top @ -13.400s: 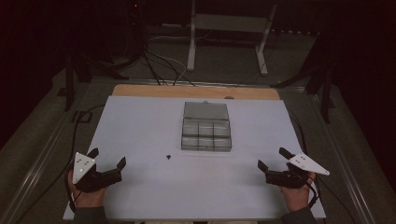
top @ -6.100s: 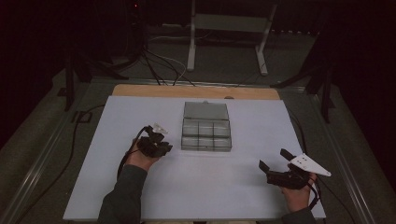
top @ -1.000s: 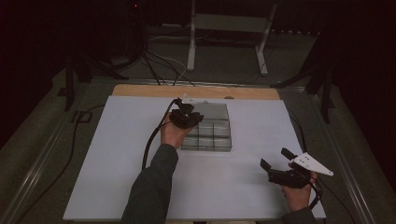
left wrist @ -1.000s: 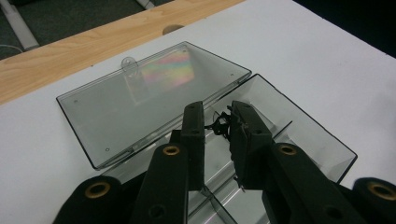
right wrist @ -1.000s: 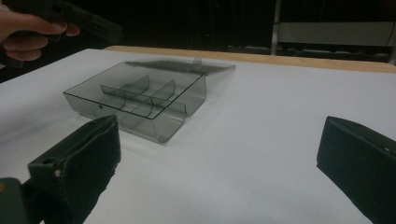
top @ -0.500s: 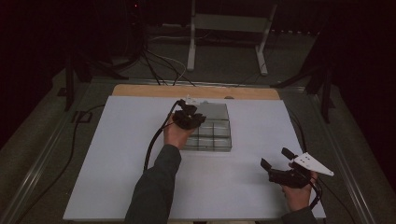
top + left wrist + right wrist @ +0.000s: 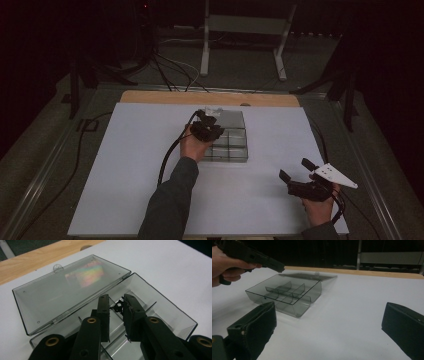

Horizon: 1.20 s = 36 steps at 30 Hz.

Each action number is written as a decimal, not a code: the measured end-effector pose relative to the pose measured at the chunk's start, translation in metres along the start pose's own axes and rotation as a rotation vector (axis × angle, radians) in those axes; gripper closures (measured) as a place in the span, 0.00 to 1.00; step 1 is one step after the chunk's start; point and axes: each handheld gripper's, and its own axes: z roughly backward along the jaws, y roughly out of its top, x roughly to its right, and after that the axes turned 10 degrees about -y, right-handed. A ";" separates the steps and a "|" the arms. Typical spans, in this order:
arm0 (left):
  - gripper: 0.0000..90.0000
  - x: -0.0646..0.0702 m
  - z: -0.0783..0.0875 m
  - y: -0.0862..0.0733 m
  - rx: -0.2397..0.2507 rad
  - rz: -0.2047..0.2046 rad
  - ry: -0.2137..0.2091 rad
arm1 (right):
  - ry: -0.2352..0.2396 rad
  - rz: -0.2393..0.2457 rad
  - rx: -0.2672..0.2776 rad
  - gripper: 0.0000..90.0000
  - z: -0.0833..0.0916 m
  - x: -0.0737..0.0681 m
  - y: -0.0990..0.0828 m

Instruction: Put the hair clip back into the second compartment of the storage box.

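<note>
The compartment box [image 7: 231, 142] is sitting on the table [image 7: 130, 165], near the middle, toward the far side. Its lid [image 7: 65, 287] is lying flat on the table behind the box. The left gripper [image 7: 116, 306] is hovering over the box, holding a small part [image 7: 119, 307] above one compartment. The right gripper [image 7: 295, 170] is staying near the table's right front corner, well apart from the box.

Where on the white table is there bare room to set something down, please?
The white table is bare left of the clear box and between it and the right gripper. It is crowded at the box, where the left gripper hovers.
</note>
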 end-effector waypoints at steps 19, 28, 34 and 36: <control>0.86 -0.001 -0.017 -0.004 -0.031 0.016 0.004 | 0.000 -0.004 0.000 0.00 0.000 0.000 0.000; 0.86 -0.002 -0.020 -0.005 -0.039 0.029 0.001 | 0.000 -0.004 0.000 0.00 0.001 0.000 0.000; 0.86 -0.004 -0.024 -0.006 -0.053 0.041 0.007 | 0.001 -0.004 -0.001 0.00 0.000 0.000 0.000; 0.86 -0.005 -0.025 -0.007 -0.056 0.047 0.008 | 0.001 -0.004 -0.001 0.00 0.000 0.000 0.000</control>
